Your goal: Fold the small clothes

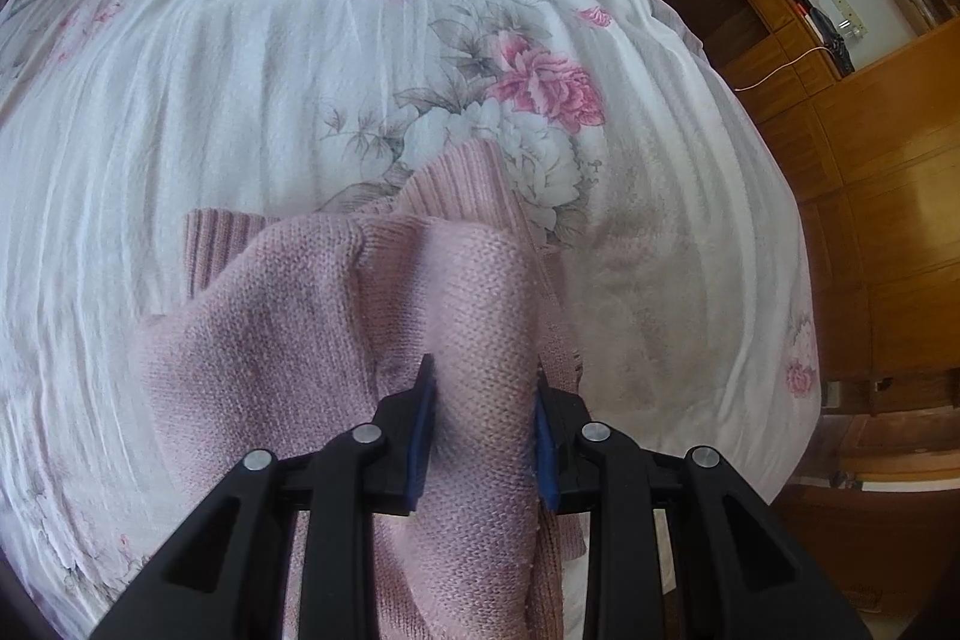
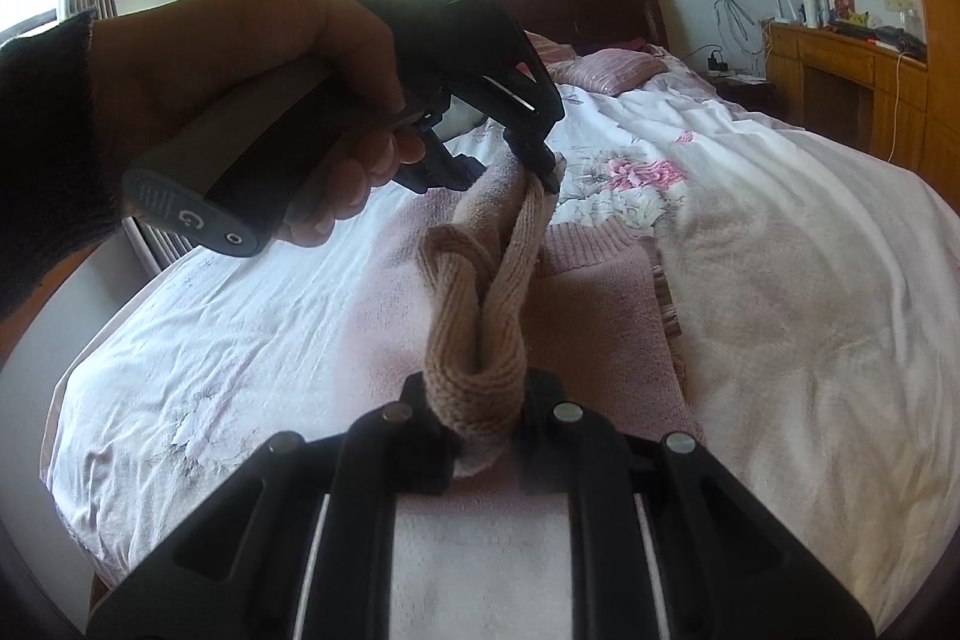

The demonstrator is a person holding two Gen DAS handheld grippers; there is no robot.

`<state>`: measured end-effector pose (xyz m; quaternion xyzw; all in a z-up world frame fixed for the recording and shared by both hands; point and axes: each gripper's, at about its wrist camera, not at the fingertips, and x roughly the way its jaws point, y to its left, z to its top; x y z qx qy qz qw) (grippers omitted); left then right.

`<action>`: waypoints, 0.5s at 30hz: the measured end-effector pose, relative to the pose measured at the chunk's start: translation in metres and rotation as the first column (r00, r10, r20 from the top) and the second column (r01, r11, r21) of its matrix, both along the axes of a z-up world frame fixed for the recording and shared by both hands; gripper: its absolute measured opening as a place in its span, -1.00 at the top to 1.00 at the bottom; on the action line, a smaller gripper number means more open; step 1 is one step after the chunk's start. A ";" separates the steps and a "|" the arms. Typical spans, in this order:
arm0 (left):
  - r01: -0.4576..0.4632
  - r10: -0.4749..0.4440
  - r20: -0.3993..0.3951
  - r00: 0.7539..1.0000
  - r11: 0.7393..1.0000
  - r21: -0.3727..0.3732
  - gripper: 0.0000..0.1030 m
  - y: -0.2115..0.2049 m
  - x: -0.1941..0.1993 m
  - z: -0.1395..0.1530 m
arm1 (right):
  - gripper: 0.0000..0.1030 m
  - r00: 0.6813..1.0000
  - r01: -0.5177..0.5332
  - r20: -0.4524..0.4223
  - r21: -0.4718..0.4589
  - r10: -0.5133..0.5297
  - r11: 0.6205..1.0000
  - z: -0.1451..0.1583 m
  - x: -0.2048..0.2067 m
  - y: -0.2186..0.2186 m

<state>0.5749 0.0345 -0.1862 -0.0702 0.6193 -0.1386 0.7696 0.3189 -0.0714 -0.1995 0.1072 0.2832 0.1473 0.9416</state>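
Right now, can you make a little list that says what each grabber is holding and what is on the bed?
place: bed with a flowered sheet
garment: pink knitted sweater, partly lifted off the sheet
left gripper: shut on a bunched fold of the sweater
right gripper: shut on another bunched part of the sweater
between the grippers: the sweater hangs in a twisted strip
hand: holds the left gripper's handle
also on the bed: striped pink pillow near the headboard

A pink knitted sweater [image 1: 288,340], ribbed at its hems, lies partly bunched on a floral bedspread [image 1: 240,70], one edge lifted and stretched taut into a twisted rope-like fold above the rest of the garment.
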 end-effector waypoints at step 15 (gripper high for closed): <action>-0.022 0.024 -0.010 1.000 0.992 0.124 0.46 -0.044 0.001 -0.032 | 0.76 0.996 0.032 -0.089 0.117 -0.022 0.993 -0.033 0.008 -0.043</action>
